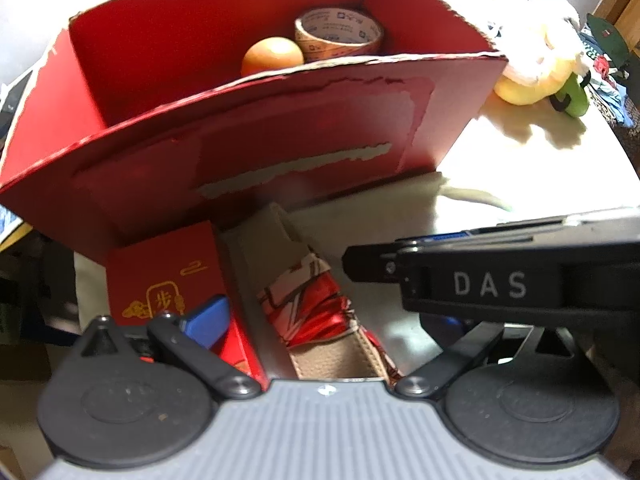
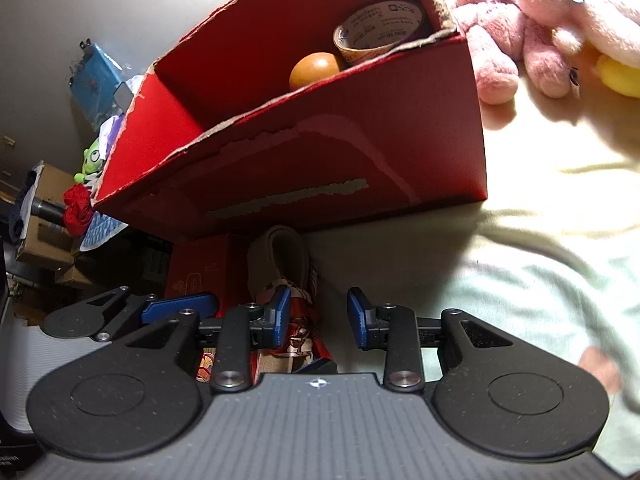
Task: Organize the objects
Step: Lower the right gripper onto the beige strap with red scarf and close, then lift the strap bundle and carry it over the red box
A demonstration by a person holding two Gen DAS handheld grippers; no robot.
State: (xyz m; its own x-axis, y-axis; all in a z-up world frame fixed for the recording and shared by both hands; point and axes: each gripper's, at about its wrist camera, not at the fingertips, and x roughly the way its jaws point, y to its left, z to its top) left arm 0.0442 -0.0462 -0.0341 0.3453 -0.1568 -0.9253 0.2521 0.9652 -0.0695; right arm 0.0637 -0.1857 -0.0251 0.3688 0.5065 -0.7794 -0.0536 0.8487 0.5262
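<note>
A big open red cardboard box [image 1: 256,136] stands on the pale table; inside are an orange [image 1: 272,56] and a tape roll [image 1: 338,34]. In front of it lie a small red box with gold print [image 1: 168,276] and a beige strap with a red patterned scarf [image 1: 316,304]. My left gripper [image 1: 316,320] is wide open over them; its left blue pad [image 1: 208,320] rests on the small red box. My right gripper [image 2: 318,314] is open, its left pad [image 2: 282,314] beside the scarf [image 2: 298,320]. The right gripper's body [image 1: 500,280] fills the left view's right side.
A pink plush toy [image 2: 532,24] and a yellow plush [image 1: 528,84] lie right of the red box. Clutter, cardboard boxes and a green toy [image 2: 94,160] sit off the table's left edge. Pale cloth covers the table [image 2: 540,240] to the right.
</note>
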